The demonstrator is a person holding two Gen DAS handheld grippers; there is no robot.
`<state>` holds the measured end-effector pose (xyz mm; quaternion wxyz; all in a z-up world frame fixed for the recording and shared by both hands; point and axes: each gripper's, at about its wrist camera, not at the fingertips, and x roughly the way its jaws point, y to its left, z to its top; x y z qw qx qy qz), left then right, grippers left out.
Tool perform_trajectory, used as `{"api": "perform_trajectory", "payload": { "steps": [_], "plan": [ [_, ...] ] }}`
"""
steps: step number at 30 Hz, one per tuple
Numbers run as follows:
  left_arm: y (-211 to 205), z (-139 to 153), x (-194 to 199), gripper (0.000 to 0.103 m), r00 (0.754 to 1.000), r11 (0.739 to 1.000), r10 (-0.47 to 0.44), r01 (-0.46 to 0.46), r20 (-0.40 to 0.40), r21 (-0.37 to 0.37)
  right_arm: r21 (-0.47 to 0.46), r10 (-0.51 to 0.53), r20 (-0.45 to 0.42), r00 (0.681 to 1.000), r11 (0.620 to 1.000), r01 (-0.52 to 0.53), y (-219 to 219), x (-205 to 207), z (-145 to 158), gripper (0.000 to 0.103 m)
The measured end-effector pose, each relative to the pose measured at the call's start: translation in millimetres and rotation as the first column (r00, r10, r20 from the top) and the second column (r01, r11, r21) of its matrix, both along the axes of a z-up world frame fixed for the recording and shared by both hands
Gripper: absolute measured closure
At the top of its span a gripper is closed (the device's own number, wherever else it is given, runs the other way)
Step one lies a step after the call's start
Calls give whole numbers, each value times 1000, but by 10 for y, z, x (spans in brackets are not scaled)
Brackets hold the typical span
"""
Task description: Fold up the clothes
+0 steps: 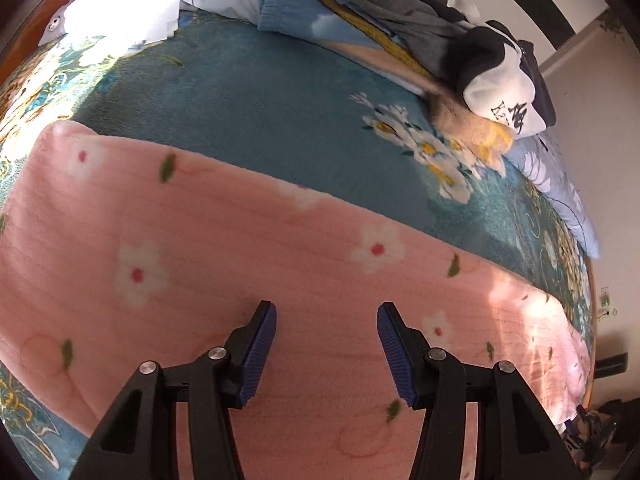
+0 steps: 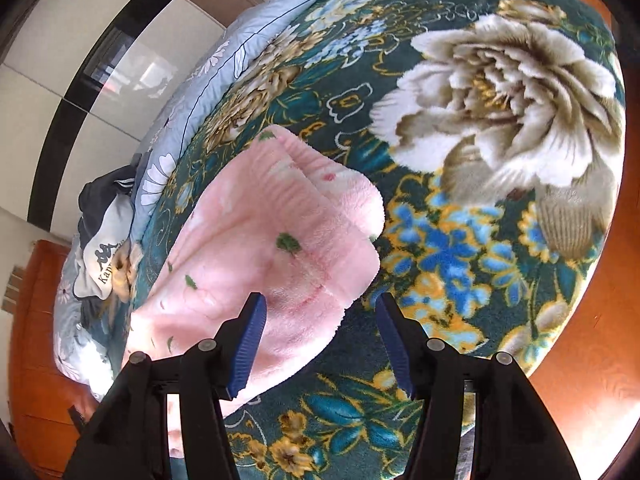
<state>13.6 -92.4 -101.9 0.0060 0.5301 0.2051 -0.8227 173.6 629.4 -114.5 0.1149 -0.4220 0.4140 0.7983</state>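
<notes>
A pink fleece garment (image 1: 248,264) with white flowers and green leaves lies spread flat on a teal floral blanket (image 1: 256,104). My left gripper (image 1: 326,312) hovers open over its middle, nothing between the blue pads. In the right wrist view the same pink garment (image 2: 276,236) shows a folded, layered end. My right gripper (image 2: 320,300) is open at that end's near corner: the left finger (image 2: 250,340) is over the pink cloth, the right finger (image 2: 394,340) over the floral blanket (image 2: 460,240).
A heap of clothes (image 1: 400,28) lies at the far side: blue, grey, tan and a black-and-white garment (image 1: 504,96) with lettering. A pale blue quilt (image 2: 200,80) runs along the bed edge. An orange wooden bed frame (image 2: 580,320) borders the blanket. White wardrobe doors (image 2: 80,60) stand beyond.
</notes>
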Motion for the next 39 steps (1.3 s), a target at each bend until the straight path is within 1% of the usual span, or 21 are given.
{"api": "perform_trajectory", "payload": {
  "steps": [4,6,7,10,16,18,19,20,22,23,26,30,33,36,39],
  "plan": [
    [320,-66,30,46,998,999,-53,53,21,-4,-83,2,-56,998,997,-6,27,-89,-154,45],
    [479,-99,45,46,996,997,-79,79,31,-6,-85,10,-71,997,996,-16,34,-163,-189,36],
    [483,-105,44,46,997,997,-72,72,35,-3,-83,14,-80,997,996,-21,36,-197,-203,33],
    [475,-121,37,46,998,999,-45,45,47,5,-87,7,-117,993,996,-17,73,-272,-220,31],
    [460,-153,23,46,997,1000,8,-9,71,22,-133,-41,-197,980,991,14,204,-343,-238,31],
    [466,-160,16,46,997,1000,20,-22,78,18,-134,-46,-213,976,991,17,241,-373,-226,32],
    [475,-162,11,46,996,1000,23,-24,81,11,-128,-45,-215,976,992,18,255,-390,-211,38],
    [484,-163,6,46,996,1000,27,-27,84,4,-120,-46,-207,977,993,21,270,-415,-199,51],
    [508,-156,-9,46,996,1000,27,-26,86,-8,-122,-38,-205,978,992,13,305,-480,-181,65],
    [522,-151,-15,46,996,1000,26,-25,86,-14,-112,-25,-208,978,994,2,306,-510,-151,70],
    [571,-135,-35,46,996,999,18,-16,86,-30,-70,14,-217,976,997,-30,309,-596,-38,79],
    [629,-119,-47,46,996,998,7,-3,85,-58,-14,40,-267,963,999,-46,387,-654,199,81],
    [636,-133,-36,46,996,997,6,1,94,-71,16,55,-211,976,998,-53,399,-730,114,81],
    [627,-129,-16,46,995,997,9,-2,97,-74,-33,23,-164,986,999,-28,451,-715,-103,81],
    [585,-81,5,46,996,998,16,-10,84,-68,-38,15,-155,988,999,-21,442,-679,-106,80]
  ]
}}
